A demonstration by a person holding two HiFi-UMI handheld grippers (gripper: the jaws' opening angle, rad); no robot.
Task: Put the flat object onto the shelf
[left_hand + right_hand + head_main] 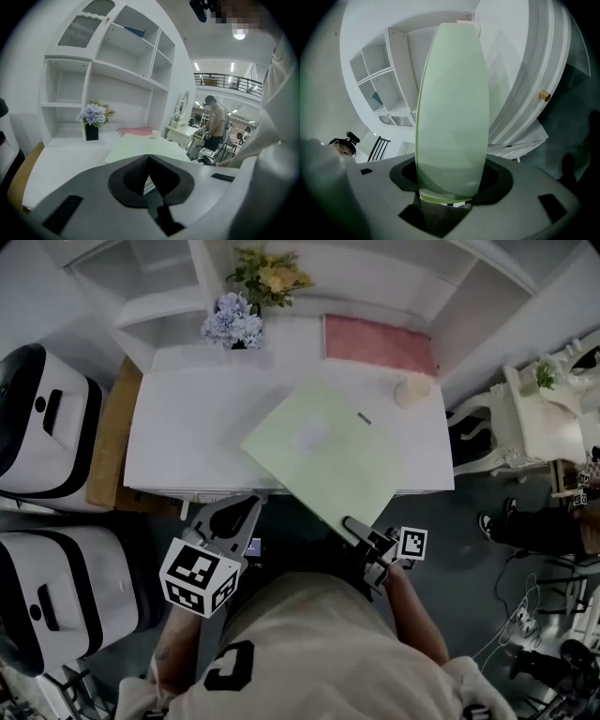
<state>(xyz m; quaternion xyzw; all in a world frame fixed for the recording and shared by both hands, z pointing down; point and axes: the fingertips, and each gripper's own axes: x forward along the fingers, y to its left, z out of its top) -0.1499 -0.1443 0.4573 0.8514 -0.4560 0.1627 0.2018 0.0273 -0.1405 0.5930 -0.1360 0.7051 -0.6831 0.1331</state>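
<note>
Flat object (323, 460), pale green sheet, clamped at near corner in my right tool (445, 199), pads pressing both faces. Sheet spans front-right part of bench (187, 442), near corner overhanging front edge. I can't tell if far corner touches top. My left tool (149, 158) closed on itself, nothing between pads, hovers off front edge toward left corner. Along back edge I see blue flowers (232, 324), pink mat (380, 343), small cream cup (412, 390) just beside sheet. White shelf (169, 296) rises behind bench.
</note>
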